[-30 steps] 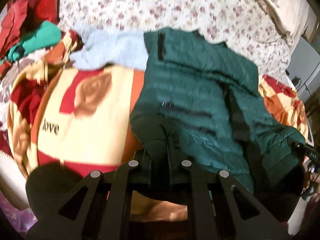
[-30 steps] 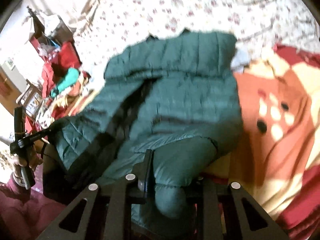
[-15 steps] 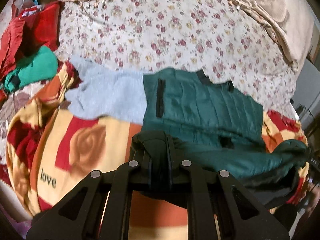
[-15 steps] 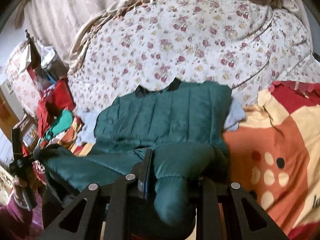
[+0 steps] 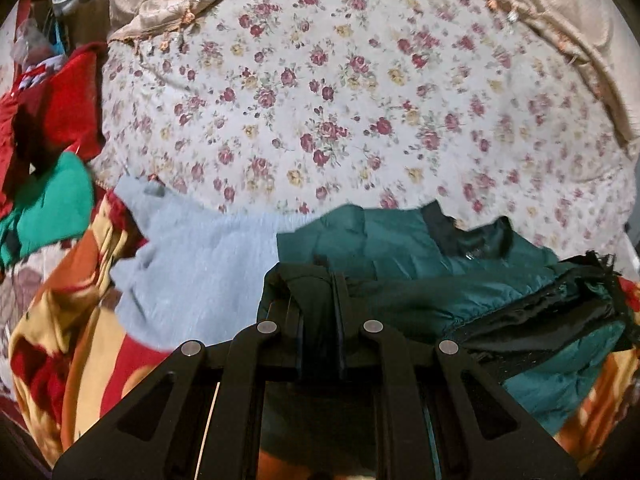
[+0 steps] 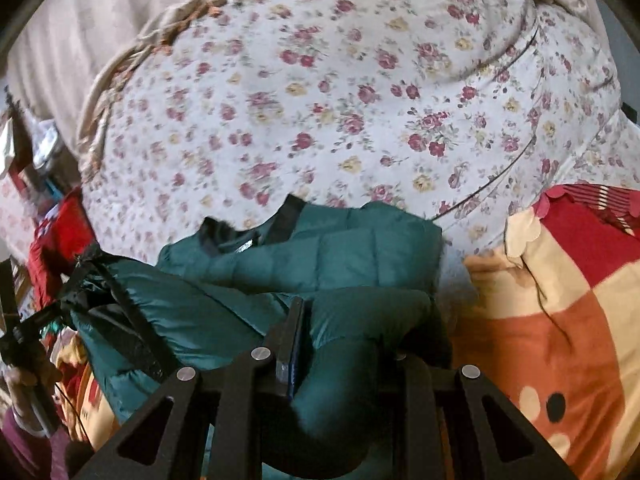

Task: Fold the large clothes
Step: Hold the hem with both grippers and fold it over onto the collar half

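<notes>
A dark green quilted puffer jacket (image 5: 400, 248) lies on the bed, its lower part doubled over toward the black collar (image 5: 464, 236). My left gripper (image 5: 320, 304) is shut on a dark edge of the jacket at its left corner. In the right wrist view the jacket (image 6: 328, 252) fills the lower middle; my right gripper (image 6: 344, 332) is shut on a thick fold of its green fabric. The left gripper (image 6: 24, 328) also shows at the far left of that view, holding the other corner.
A floral bedsheet (image 5: 340, 100) covers the far bed. A light blue garment (image 5: 200, 252) lies left of the jacket. A red, orange and cream blanket (image 6: 560, 320) lies under it. Red and green clothes (image 5: 48, 160) are piled at the left.
Both grippers have carried the jacket's lower edge forward toward the collar, folding it over. The jacket now looks much shorter and more floral sheet shows.
</notes>
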Tool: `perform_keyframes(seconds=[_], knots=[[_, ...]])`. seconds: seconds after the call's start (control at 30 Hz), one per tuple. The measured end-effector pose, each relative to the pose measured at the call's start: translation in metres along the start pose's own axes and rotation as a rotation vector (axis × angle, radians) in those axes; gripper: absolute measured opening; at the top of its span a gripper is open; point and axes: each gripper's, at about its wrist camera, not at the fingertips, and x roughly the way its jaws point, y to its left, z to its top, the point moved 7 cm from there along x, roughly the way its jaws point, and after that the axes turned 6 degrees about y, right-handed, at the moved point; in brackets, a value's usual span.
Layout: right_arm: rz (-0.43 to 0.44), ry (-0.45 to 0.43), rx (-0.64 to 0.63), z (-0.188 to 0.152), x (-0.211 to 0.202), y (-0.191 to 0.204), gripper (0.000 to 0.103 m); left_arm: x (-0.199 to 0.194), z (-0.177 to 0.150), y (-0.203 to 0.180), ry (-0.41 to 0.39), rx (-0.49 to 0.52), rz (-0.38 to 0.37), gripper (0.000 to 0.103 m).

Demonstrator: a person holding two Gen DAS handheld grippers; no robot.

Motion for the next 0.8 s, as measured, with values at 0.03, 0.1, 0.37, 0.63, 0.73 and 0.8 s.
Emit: perform_keyframes(seconds=[0.03, 0.1, 0.37, 0.63, 0.73, 0.8], knots=[[-0.005, 0.003, 0.002, 0.005, 0.006, -0.002, 0.02, 0.011, 0.005, -0.002, 0.003, 0.001, 0.017, 0.011], [-0.018, 0.01, 0.006, 0.013, 0.019, -0.007, 0.02, 0.028, 0.012, -0.005, 0.012, -0.01, 0.038, 0.011], [0.0, 0.045, 0.124, 0.03, 0.085, -0.033, 0.025, 0.103, 0.015, -0.016, 0.083, -0.012, 0.147, 0.011], [0.088, 0.001, 0.098, 0.027, 0.046, -0.03, 0.051, 0.124, 0.01, -0.022, 0.074, -0.024, 0.139, 0.014], [0.016, -0.06, 0.021, 0.023, 0.018, -0.023, 0.081, 0.124, 0.01, -0.025, 0.064, -0.016, 0.148, 0.014], [-0.027, -0.111, -0.012, 0.021, 0.001, -0.019, 0.081, 0.124, 0.01, -0.025, 0.063, -0.022, 0.144, 0.015]])
